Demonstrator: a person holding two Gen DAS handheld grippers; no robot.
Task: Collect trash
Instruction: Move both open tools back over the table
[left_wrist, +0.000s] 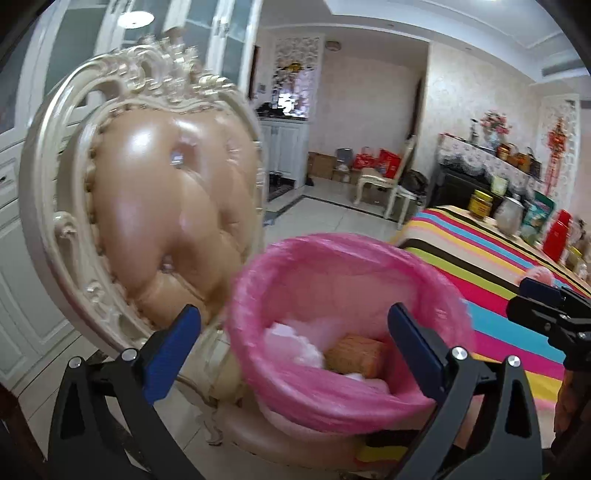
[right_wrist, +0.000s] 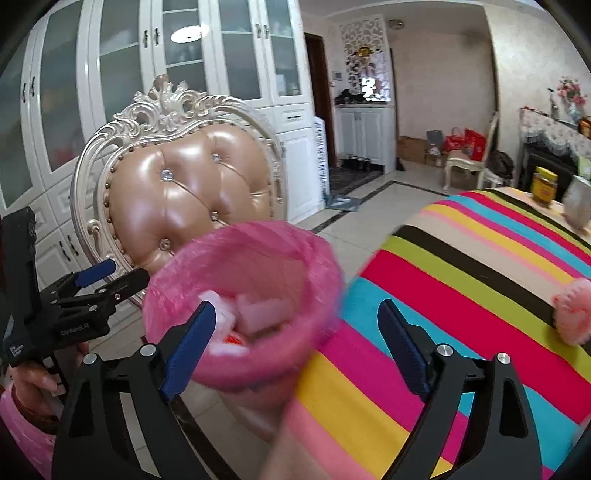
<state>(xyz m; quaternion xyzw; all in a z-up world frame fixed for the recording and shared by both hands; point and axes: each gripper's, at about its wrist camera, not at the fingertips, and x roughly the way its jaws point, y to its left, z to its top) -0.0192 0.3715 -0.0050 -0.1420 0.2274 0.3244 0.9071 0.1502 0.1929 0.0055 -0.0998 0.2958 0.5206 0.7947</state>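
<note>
A bin lined with a pink bag (left_wrist: 343, 295) sits on the seat of a chair, right beside the striped table. Inside it lie white crumpled paper (left_wrist: 295, 339) and a brown packet (left_wrist: 354, 354). My left gripper (left_wrist: 293, 314) is open, its fingers standing wide on either side of the bin's near rim without pressing it. My right gripper (right_wrist: 297, 308) is also open, above the bin (right_wrist: 258, 251) and the table edge; the bin looks blurred there. A pink crumpled object (right_wrist: 572, 314) lies on the tablecloth to the right.
An ornate chair with a tan padded back (left_wrist: 166, 206) stands behind the bin. The table with a bright striped cloth (right_wrist: 461, 277) fills the right, with a yellow jar (left_wrist: 480, 205) and a metal pot (left_wrist: 511, 218) at its far end. White cabinets (right_wrist: 110, 74) line the left wall.
</note>
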